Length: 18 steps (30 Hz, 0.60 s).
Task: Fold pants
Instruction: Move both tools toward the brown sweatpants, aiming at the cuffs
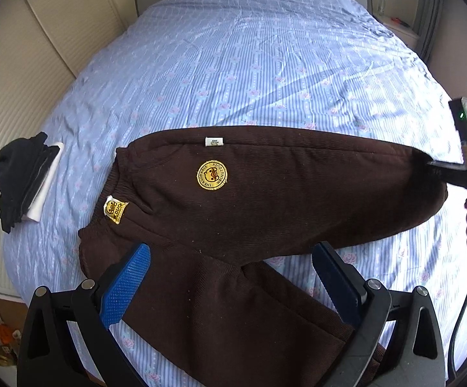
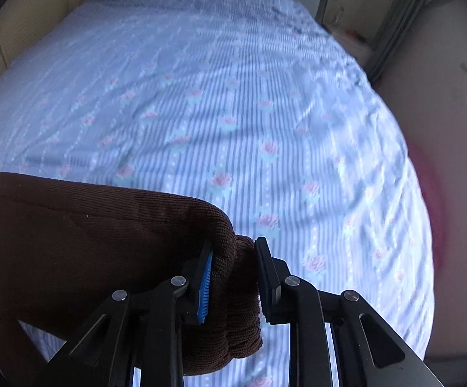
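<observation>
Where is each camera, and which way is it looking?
Left wrist: sits on the left gripper, looking along its open fingers across the brown pants up the bed; the right gripper shows at the right edge.
Right wrist: sits on the right gripper, looking up the bed; its fingers pinch a pant-leg cuff.
Both share the pants, their yellow badge and the bed.

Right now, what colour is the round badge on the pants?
Yellow-gold with dark lettering, on the dark brown pants; the round badge shows best in the left wrist view.
</observation>
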### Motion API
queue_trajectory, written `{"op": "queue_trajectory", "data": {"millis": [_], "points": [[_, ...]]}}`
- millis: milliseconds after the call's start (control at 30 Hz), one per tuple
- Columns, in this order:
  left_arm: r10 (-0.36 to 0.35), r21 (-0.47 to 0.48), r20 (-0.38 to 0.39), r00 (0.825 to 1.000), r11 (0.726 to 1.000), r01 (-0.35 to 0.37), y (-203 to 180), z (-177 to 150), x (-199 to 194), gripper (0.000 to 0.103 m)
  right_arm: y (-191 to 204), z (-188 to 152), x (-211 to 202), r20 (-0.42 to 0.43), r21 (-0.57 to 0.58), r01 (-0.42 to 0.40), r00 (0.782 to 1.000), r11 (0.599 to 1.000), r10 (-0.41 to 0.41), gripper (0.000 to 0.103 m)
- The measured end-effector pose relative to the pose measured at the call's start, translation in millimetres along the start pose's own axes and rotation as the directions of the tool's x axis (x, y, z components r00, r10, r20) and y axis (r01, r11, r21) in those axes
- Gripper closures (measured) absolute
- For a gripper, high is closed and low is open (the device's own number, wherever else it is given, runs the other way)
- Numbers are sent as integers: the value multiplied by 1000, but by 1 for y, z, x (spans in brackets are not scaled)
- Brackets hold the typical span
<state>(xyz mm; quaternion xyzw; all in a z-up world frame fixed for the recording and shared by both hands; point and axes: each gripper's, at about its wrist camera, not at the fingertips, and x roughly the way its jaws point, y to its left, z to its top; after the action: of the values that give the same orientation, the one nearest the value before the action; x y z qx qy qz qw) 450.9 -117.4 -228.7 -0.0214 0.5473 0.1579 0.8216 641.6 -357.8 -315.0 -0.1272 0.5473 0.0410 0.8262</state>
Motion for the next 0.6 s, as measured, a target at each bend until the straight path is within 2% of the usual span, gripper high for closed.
{"op": "queue_trajectory", "data": {"millis": [33, 100, 167, 233, 400, 467, 600], "points": [[2, -2, -3, 1000, 1000, -2, 2, 0, 0, 1, 0, -2, 12, -39, 0, -2, 999, 1000, 2, 76], [7, -7, -2, 1000, 1000, -7, 5, -2, -1, 1, 0, -6, 19, -72, -13, 24, 997, 1000, -25, 62], [10, -16, 5, 1000, 1000, -10, 12, -6, -5, 1, 0, -11, 10, -51, -7, 66, 996, 998, -66, 38], [8, -30, 15, 1000, 1000, -8, 21, -10, -12, 1, -11, -16, -12, -11, 25, 91, 996, 996, -91, 30], [-10, -50, 45, 999, 999, 13, 49, -28, -36, 1, -36, -44, -90, 52, 165, 73, 995, 983, -83, 30], [-17, -47, 57, 998, 999, 19, 64, -37, -48, 1, -36, -62, -123, 86, 154, 41, 995, 987, -55, 30], [-36, -35, 87, 996, 999, 39, 91, -56, -67, 0, -23, -98, -177, 119, 152, 56, 990, 987, -74, 30]]}}
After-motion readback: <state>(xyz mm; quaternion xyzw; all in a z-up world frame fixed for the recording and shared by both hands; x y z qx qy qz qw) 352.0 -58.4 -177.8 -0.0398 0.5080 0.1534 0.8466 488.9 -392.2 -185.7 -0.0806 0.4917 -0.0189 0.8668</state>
